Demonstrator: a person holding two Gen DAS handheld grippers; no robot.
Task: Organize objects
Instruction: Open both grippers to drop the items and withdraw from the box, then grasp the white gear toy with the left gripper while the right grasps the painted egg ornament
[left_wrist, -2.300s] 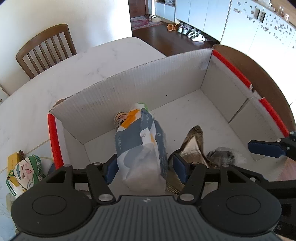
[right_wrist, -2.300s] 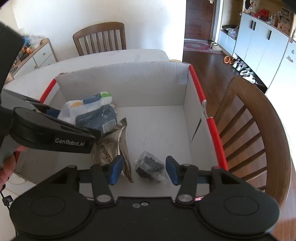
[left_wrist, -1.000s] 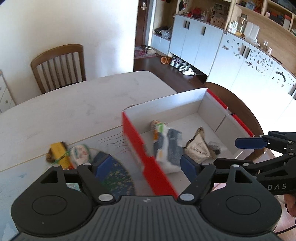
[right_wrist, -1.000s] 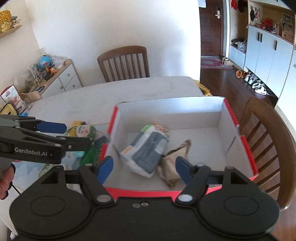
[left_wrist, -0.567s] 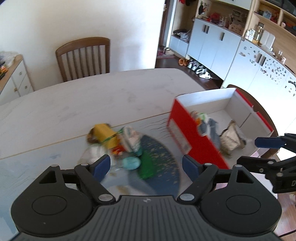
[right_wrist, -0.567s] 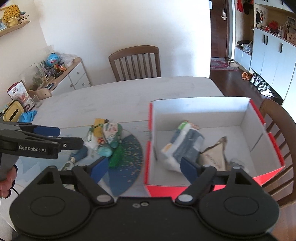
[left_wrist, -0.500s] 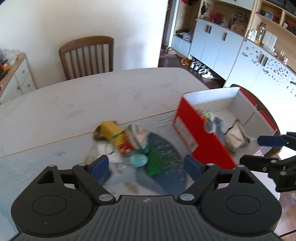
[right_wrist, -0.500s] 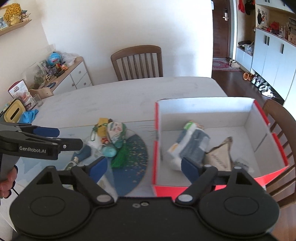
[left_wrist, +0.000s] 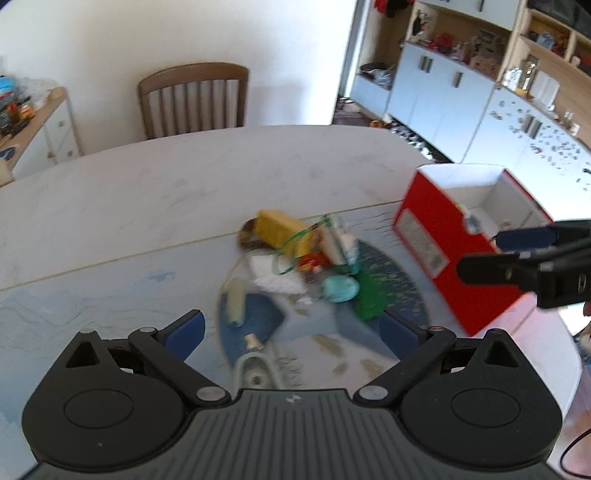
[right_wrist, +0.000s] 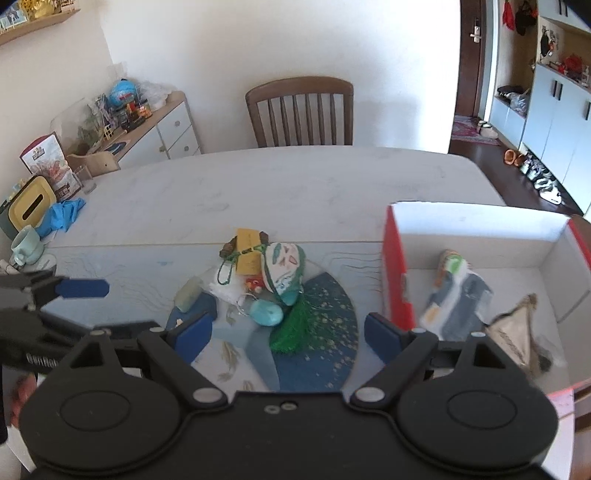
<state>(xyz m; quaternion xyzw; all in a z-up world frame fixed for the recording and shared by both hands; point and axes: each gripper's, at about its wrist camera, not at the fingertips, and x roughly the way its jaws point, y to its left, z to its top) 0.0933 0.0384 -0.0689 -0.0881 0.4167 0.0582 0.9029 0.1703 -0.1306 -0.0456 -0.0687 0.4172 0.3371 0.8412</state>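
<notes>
Step in hand: fetching the next item. Both my grippers, left (left_wrist: 291, 328) and right (right_wrist: 288, 332), have just been widening their jaws, nothing between them, over the clutter left of the red box (right_wrist: 395, 280). Next: choose one piece, perhaps the turquoise pouch (right_wrist: 267, 312).

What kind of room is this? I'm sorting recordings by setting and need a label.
Most likely a home dining area. A long pale table with wooden dining chairs, a sideboard cluttered with household odds and ends, and shoes lined up by tall white cupboards near the entry door.
</notes>
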